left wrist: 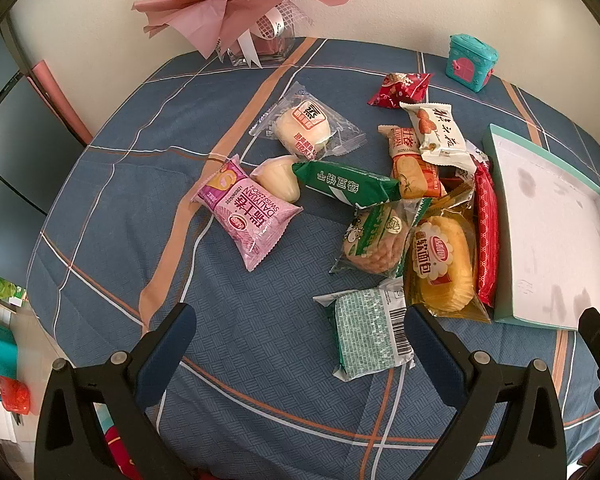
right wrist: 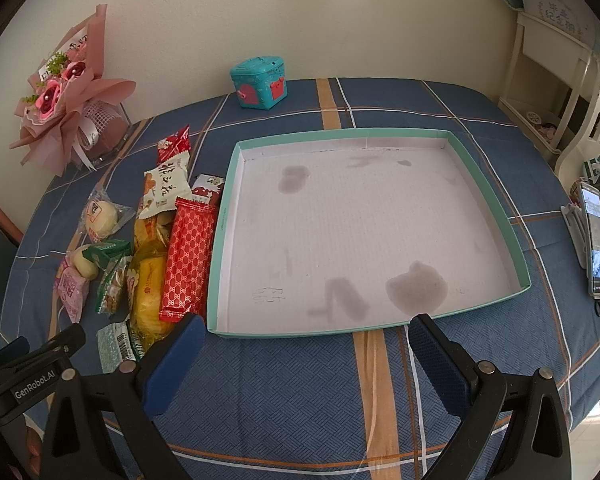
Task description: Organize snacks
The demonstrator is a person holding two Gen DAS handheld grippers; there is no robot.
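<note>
Several wrapped snacks lie in a loose pile on the blue plaid tablecloth. Among them are a pink packet (left wrist: 248,216), a green bar (left wrist: 346,184), a yellow bread pack (left wrist: 444,268), a long red bar (left wrist: 486,236) (right wrist: 188,264) and a green-grid packet (left wrist: 366,334). A shallow teal-rimmed box (right wrist: 488,204) (left wrist: 500,136) with a stained white floor sits right of the pile, nothing in it. My left gripper (left wrist: 300,324) hovers open above the cloth, near the green-grid packet. Wide open too, my right gripper (right wrist: 306,330) hangs over the box's front edge.
A pink paper bouquet (left wrist: 236,0) (right wrist: 68,112) in a glass vase stands at the back by the wall. A small teal toy chest (left wrist: 470,62) (right wrist: 260,82) sits behind the box. A phone (right wrist: 596,240) lies at the table's right edge, with white furniture beyond.
</note>
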